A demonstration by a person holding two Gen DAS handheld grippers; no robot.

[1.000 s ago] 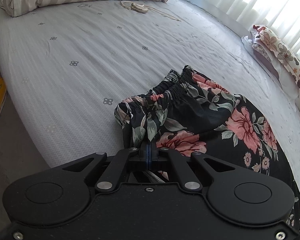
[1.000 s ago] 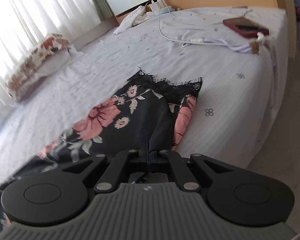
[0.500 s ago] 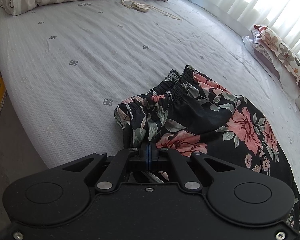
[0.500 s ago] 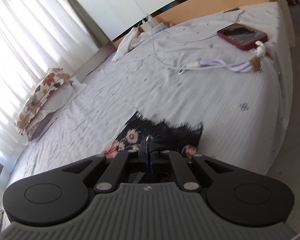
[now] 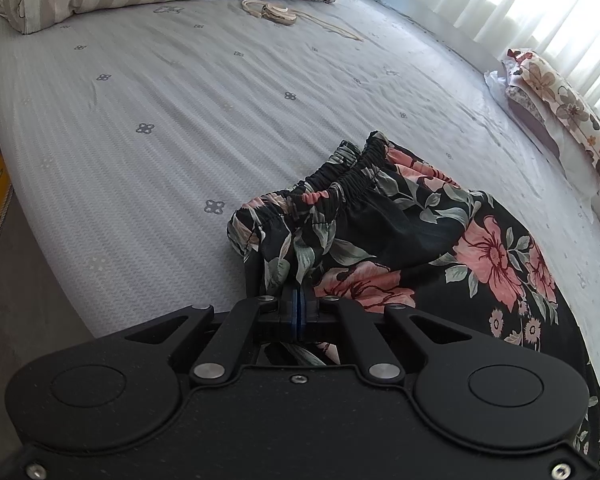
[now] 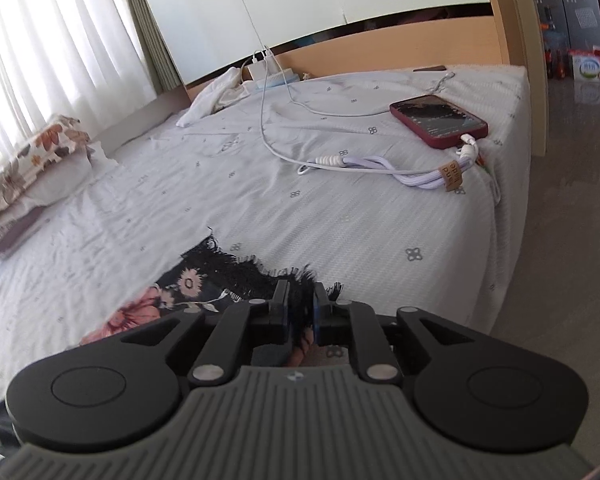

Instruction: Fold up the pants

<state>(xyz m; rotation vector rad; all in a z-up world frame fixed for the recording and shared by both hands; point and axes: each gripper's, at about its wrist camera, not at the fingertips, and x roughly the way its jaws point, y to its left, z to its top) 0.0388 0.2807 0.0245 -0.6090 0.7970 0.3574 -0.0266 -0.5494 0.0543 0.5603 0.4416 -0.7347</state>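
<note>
Lying on the bed (image 5: 148, 92), floral pants (image 5: 400, 240), left gripper (image 5: 299, 308) fingers clamped on waistband, right gripper (image 6: 301, 308) fingers opening around lace hem.

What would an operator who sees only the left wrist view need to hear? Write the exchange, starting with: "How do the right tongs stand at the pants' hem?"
Observer: The right tongs are opening, with the lace hem between them.
Operator: Anything beyond that hem?
Observer: A phone in a red case lies farther up the bed, apart from the pants.
Operator: Any cables?
Observer: A bundled pale cable lies beside the phone.
</note>
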